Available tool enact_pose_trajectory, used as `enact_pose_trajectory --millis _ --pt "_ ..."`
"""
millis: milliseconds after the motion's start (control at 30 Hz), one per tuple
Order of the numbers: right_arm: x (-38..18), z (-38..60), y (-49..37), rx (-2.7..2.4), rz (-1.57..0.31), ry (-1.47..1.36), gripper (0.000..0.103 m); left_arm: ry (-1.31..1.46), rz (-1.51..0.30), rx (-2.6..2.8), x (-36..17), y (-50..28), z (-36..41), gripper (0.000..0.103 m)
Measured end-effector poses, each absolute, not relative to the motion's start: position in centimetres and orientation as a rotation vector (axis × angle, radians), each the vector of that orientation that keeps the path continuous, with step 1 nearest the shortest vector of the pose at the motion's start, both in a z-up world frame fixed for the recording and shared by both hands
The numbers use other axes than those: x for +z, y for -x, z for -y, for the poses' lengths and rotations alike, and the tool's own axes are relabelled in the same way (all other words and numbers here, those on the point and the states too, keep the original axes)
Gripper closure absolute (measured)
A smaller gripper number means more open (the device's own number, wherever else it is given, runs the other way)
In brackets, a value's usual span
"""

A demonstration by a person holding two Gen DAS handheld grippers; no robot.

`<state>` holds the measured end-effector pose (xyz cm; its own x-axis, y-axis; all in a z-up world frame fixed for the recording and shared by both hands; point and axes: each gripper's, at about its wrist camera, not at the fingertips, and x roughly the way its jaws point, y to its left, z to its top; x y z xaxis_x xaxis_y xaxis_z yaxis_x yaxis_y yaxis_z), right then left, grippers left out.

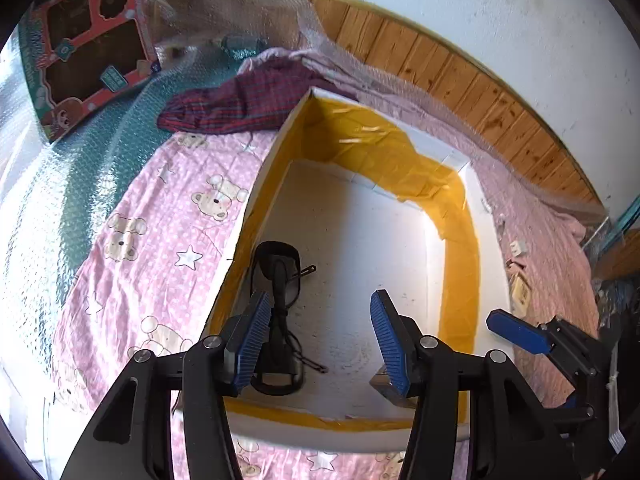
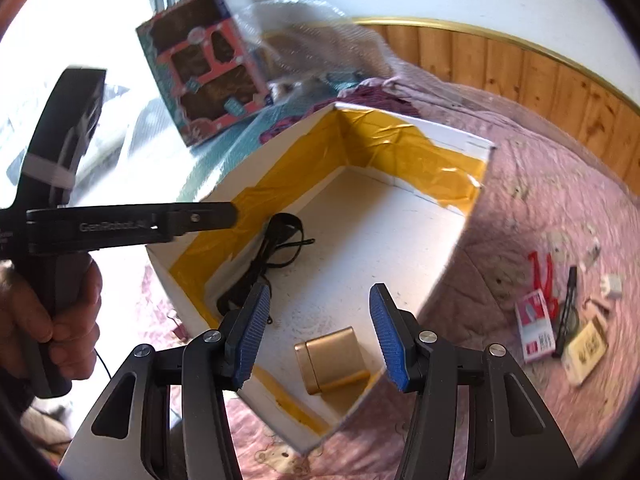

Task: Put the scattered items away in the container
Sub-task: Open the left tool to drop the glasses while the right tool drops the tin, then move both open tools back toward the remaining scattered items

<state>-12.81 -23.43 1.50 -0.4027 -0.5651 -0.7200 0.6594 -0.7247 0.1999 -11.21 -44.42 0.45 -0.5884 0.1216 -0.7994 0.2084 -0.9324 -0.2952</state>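
A white box (image 1: 256, 200) lined with yellow tape lies open on the pink bear-print sheet. Black glasses with a thin cord (image 1: 276, 280) lie along its left wall. My left gripper (image 1: 320, 320) hangs open just above the box floor, its left finger beside the glasses, holding nothing. In the right wrist view a gold case (image 2: 332, 360) rests on the floor of the box (image 2: 460, 248), and my right gripper (image 2: 318, 320) stands open and empty above it. Loose items lie on the sheet to the right: a pink card packet (image 2: 534, 326), a red piece (image 2: 542, 276), a black strip (image 2: 568, 308) and a cream box (image 2: 586, 346).
A red and teal toy carton (image 1: 88, 48) leans at the back left. A plaid cloth (image 1: 248, 104) lies behind the white box, under bubble wrap. Wooden panelling (image 1: 460, 76) lines the wall. A hand (image 2: 52, 312) holds the left tool at the left edge.
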Motion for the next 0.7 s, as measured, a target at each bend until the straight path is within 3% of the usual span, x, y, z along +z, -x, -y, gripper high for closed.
enact_pose_trajectory --millis 300,700 --pt "3.3 20.3 10.3 -2.172 -0.009 -0.987 0.048 -1.233 -0.696 -2.739 3.4 5.9 44.7 0.049" --pt "4.1 16.6 6.9 -2.176 0.164 -0.946 0.048 -1.213 -0.596 -2.905 6.1 2.2 38.4 0.049"
